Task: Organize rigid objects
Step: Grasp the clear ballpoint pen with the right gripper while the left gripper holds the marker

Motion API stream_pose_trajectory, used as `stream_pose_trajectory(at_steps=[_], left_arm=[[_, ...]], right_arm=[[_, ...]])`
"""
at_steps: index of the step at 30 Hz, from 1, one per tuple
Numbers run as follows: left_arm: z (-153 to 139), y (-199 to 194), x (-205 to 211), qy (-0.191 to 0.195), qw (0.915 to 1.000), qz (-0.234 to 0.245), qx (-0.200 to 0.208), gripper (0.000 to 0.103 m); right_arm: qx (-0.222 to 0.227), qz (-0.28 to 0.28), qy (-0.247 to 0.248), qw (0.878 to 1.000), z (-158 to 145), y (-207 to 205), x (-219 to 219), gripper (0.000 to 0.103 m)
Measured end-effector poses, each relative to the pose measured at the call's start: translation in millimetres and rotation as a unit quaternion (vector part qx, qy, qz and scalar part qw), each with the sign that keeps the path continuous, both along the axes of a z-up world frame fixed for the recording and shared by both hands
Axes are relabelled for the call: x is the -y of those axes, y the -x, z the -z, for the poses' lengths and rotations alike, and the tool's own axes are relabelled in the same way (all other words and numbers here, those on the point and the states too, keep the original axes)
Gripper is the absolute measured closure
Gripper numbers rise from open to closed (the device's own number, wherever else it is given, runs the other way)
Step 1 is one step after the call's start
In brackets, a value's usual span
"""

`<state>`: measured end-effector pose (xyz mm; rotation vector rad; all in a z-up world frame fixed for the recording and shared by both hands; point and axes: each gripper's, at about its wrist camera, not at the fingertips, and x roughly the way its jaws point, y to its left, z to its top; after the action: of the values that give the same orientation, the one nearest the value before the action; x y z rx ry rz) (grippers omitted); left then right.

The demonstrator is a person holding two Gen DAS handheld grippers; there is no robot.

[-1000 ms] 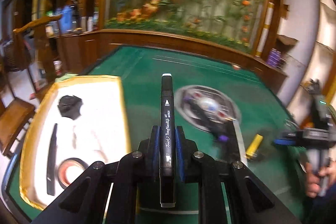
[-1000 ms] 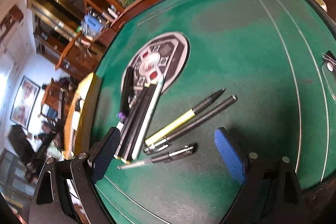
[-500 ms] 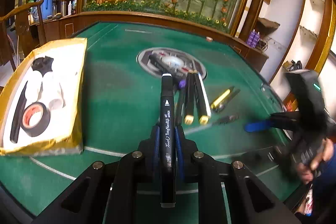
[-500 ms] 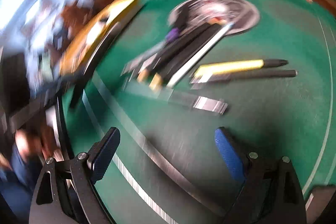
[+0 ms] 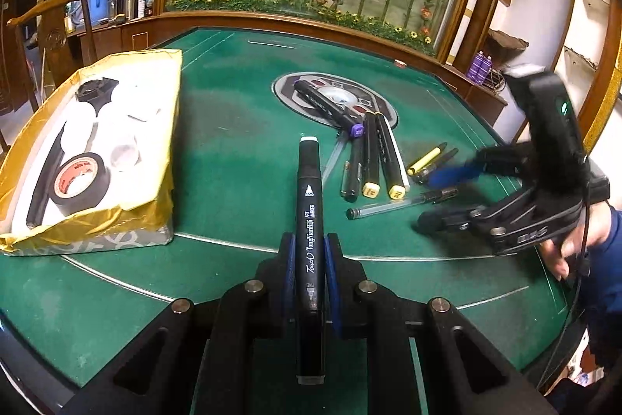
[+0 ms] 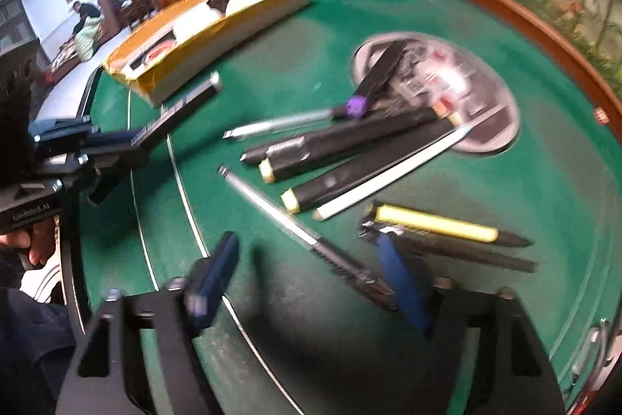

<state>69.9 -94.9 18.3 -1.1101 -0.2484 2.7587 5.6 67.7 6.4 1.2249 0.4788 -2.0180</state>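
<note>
Left tongs (image 5: 311, 267) clamp a black marker (image 5: 310, 220); right tongs (image 6: 307, 279) gape wide, holding nothing.

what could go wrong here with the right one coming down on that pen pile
The right hand-held gripper is open and straddles the clear pen, but its right finger sits close to the yellow pen and dark pen; closing could nudge or catch those too. The clear pen is thin and round, so it may roll or slip out. The left hand-held gripper holds the black art marker near its rear half, so a quick swing might tilt it.
</note>
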Motion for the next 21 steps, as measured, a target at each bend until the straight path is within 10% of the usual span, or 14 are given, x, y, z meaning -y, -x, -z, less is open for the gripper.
stream_pose_trajectory(at_steps=[2,3,15,21], left_arm=[[0.7,1.4,2.1,0.001,1.0000,-0.003,0.001,0.088],[1.5,2.4,2.8,0.000,1.0000,-0.004,0.002,0.088],[13.5,5.9,-3.3,0.020,0.9993,0.000,0.031,0.088],[3.0,0.6,-3.2,0.017,0.9998,0.002,0.004,0.088]], right_arm=[[-0.012,-0.005,-0.018,1.000,-0.4,-13.5,0.4,0.085],[-0.001,-0.010,-0.015,1.000,-1.3,-19.6,0.4,0.088],[-0.009,0.028,-0.010,1.000,-2.7,-49.3,3.1,0.093],[0.033,0.069,0.078,0.994,-10.7,-44.0,-9.5,0.094]])
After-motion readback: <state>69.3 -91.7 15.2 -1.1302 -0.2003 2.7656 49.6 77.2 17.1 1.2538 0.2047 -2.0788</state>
